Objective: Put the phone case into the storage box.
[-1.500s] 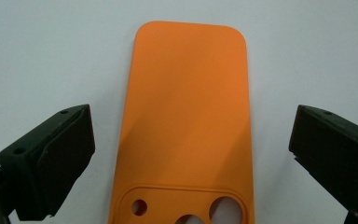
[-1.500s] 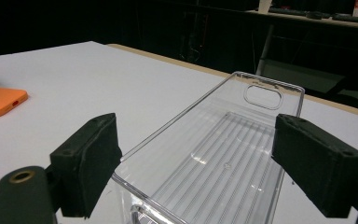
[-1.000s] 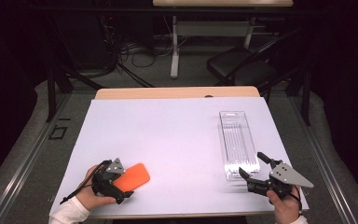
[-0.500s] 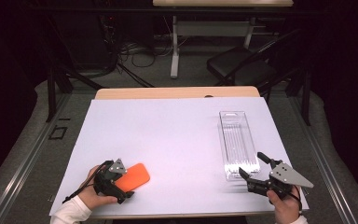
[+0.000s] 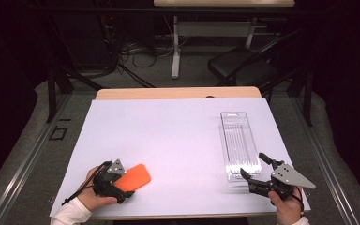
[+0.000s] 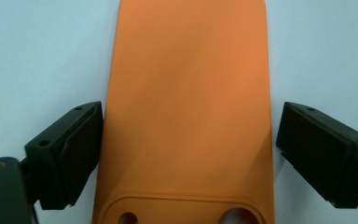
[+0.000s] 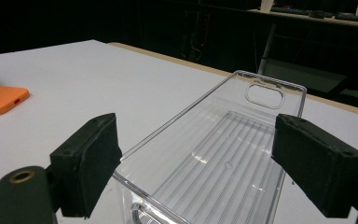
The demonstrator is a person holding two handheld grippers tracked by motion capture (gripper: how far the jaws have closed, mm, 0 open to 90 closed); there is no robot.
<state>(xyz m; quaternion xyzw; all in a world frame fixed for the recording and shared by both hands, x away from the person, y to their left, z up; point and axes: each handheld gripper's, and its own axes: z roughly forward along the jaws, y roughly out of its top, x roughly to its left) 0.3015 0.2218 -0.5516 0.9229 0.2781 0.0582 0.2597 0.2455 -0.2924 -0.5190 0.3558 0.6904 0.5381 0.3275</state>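
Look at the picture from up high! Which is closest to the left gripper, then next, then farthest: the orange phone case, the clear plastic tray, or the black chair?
1. The orange phone case: right at the left gripper, between its jaws at the table's near left.
2. The clear plastic tray: across the table, on the right side.
3. The black chair: on the floor beyond the table's far edge.

Light falls from above onto the white bench (image 5: 178, 136), which shows bright and even, while the room behind at the top of the high view is almost black. Shadows are short and soft. The left gripper view is soft and slightly blurred up close on the orange case (image 6: 186, 107). Faint glints run along the clear tray (image 7: 223, 140).
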